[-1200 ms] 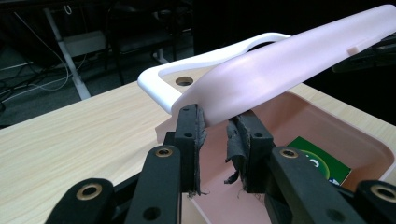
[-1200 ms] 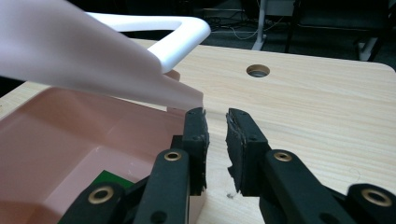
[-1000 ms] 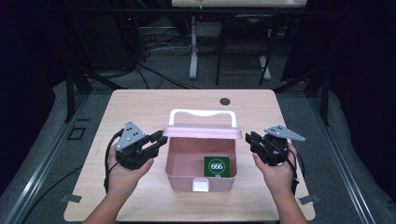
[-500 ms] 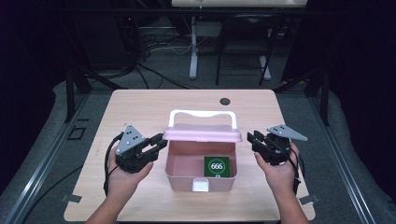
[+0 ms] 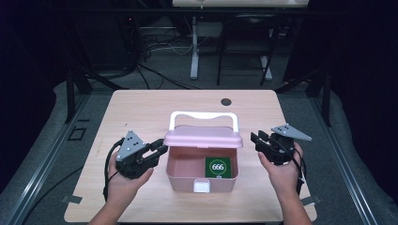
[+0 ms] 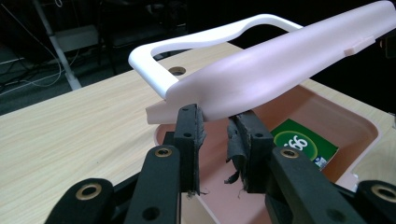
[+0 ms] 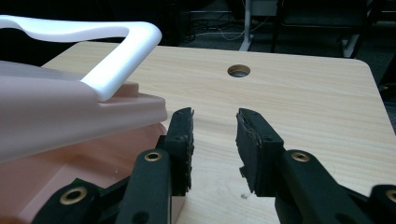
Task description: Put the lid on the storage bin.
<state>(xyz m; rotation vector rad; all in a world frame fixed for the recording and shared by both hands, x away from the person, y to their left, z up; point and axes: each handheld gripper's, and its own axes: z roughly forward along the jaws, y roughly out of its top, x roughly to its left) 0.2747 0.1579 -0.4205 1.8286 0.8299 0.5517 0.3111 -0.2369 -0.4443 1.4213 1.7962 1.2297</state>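
Pink box [image 5: 201,176] at the middle of the table [image 5: 141,112], lid [image 5: 202,137] raised, white handle [image 5: 203,115] behind it. Green card [image 5: 218,168] lying inside, at the right. Left gripper [image 5: 160,150] released, jaws apart just under the lid's left edge. Right gripper [image 5: 256,139] released too, beside the box, grasping nothing.

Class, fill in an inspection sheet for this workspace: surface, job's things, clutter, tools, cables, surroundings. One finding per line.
Surface: wooden table, round cable hole near the far edge.
Job's things: pink box, lid part-raised, white handle; green card marked 666 inside.
Clutter: nothing seen.
Tools: left tool open, jaws at the lid's left edge; right tool open, apart from the box.
Cables: one trails from each tool; more on the floor beyond.
Surroundings: dark room, desk legs behind.
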